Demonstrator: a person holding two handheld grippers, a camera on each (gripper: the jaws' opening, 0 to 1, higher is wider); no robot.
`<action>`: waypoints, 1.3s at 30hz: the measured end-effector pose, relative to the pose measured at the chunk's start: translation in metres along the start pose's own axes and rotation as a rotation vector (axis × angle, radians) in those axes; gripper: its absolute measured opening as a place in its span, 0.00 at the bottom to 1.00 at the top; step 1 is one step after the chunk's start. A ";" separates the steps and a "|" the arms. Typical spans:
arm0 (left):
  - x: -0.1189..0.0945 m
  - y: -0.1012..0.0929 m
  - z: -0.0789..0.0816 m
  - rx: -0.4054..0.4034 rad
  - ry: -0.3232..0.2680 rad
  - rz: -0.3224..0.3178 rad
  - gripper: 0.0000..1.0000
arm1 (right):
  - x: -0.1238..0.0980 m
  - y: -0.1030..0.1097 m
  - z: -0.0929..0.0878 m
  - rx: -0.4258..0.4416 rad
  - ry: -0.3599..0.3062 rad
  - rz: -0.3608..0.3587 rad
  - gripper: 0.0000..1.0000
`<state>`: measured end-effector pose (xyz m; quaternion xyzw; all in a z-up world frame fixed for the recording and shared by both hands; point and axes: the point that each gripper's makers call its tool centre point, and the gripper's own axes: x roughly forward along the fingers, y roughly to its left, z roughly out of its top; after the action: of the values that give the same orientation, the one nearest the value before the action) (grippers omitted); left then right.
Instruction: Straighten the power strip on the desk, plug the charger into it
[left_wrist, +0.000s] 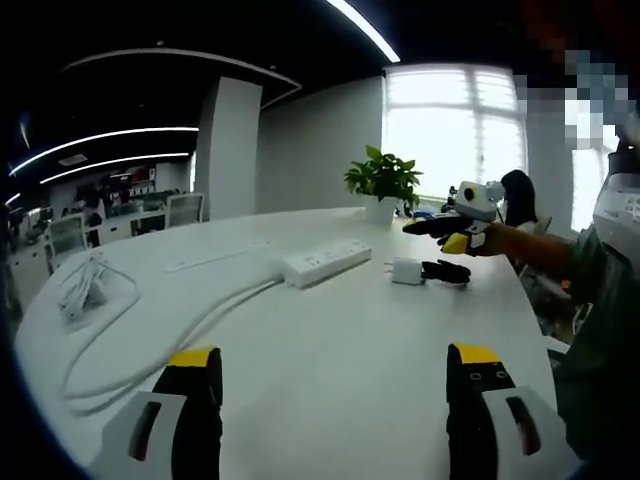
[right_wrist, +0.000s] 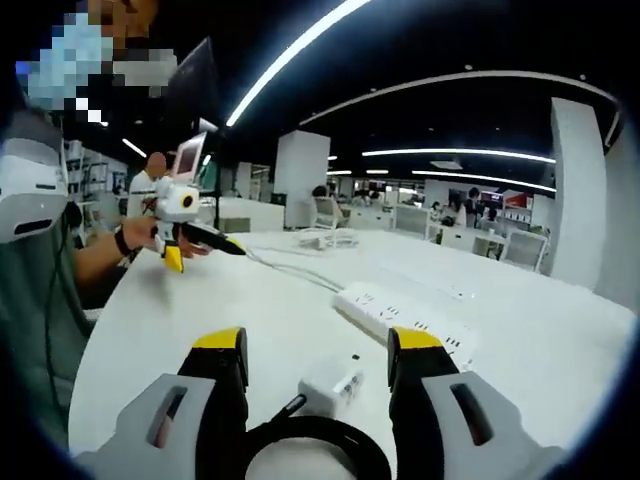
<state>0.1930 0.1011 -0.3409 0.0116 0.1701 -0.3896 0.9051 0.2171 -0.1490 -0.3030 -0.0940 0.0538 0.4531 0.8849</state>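
The white power strip (left_wrist: 325, 263) lies slantwise in the middle of the round white desk (left_wrist: 330, 340), and its white cord runs off to the left. Just right of it rests the small white charger (left_wrist: 407, 270) with a black cable (left_wrist: 446, 270). My left gripper (left_wrist: 335, 365) is open over bare desk, well short of both. My right gripper (left_wrist: 455, 232), held in a hand, hovers above the charger. In the right gripper view, that gripper (right_wrist: 320, 355) is open with the charger (right_wrist: 330, 385) lying between its jaws, untouched. The power strip (right_wrist: 405, 315) sits just beyond. The left gripper (right_wrist: 195, 240) hangs at far left.
A coiled white cord bundle (left_wrist: 85, 285) lies at the desk's left edge. A thin white bar (left_wrist: 215, 257) lies behind the strip. A potted plant (left_wrist: 383, 180) stands at the far rim. The charger's black cable loops (right_wrist: 310, 445) under the right jaws. A person's body stands at the right (left_wrist: 600, 330).
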 end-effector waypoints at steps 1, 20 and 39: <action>0.000 0.000 -0.001 -0.001 -0.001 -0.001 0.95 | 0.000 -0.001 -0.002 0.011 0.009 -0.024 0.56; -0.005 -0.006 -0.004 -0.016 -0.020 -0.024 0.95 | 0.009 -0.009 -0.029 0.173 0.050 -0.298 0.50; -0.011 -0.004 -0.009 -0.034 -0.035 -0.023 0.95 | 0.020 -0.009 -0.050 0.160 0.136 -0.384 0.35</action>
<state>0.1804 0.1077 -0.3455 -0.0125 0.1611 -0.3970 0.9035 0.2362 -0.1490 -0.3544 -0.0622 0.1303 0.2632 0.9539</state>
